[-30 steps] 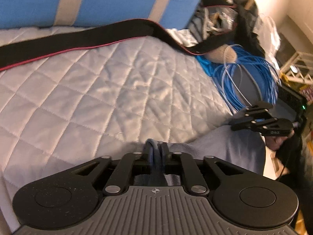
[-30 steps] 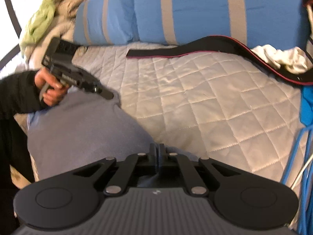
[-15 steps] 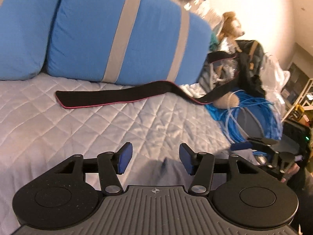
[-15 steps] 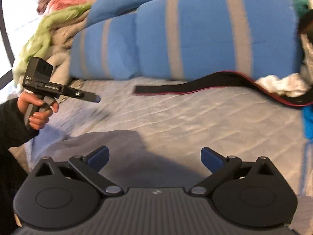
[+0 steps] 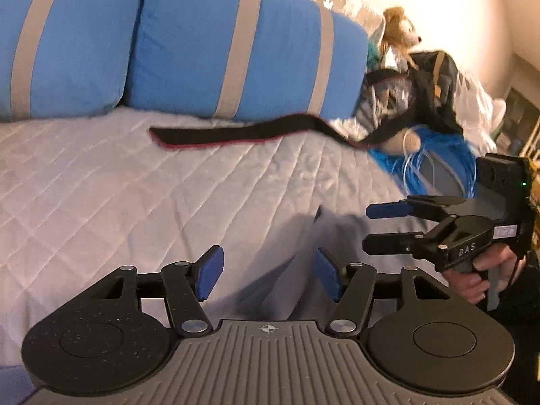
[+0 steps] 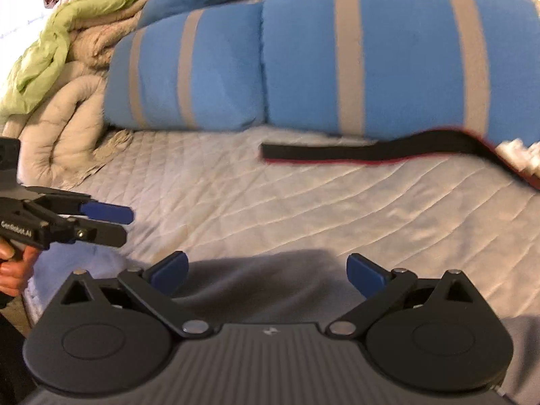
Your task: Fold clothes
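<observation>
The left black two-finger tongs with blue pads (image 5: 266,278) are partly spread and opening more. Nothing is pinched between the pads. The soft grey piece of clothing (image 5: 287,270) lies on the bed under them and is not touched.

The right black two-finger tongs with blue pads (image 6: 268,273) are spread as wide as they go. They hold nothing too. The same grey cloth (image 6: 256,287) lies flat just past their tips, close to the near edge of the pale quilted bed cover (image 6: 270,202).

A person's hand (image 5: 479,276) grips the handle of the right tongs, seen at the side of the left camera view.

Farther back lies a long black strap with a red edge (image 5: 236,135). Behind it stand big blue pillows with grey stripes (image 5: 236,50). A pile of blue cords (image 5: 438,158) and a brown stuffed toy (image 5: 400,27) sit in the far corner.

What could go wrong? The cloth sits near the bed's edge, so a push or a sloppy grab could make it slide off. If the tongs close on only the top layer, the fold may fall open. If they dig too deep, they may pinch the quilted cover too and drag it along. The view is blurry, so aiming at a corner looks hard.
</observation>
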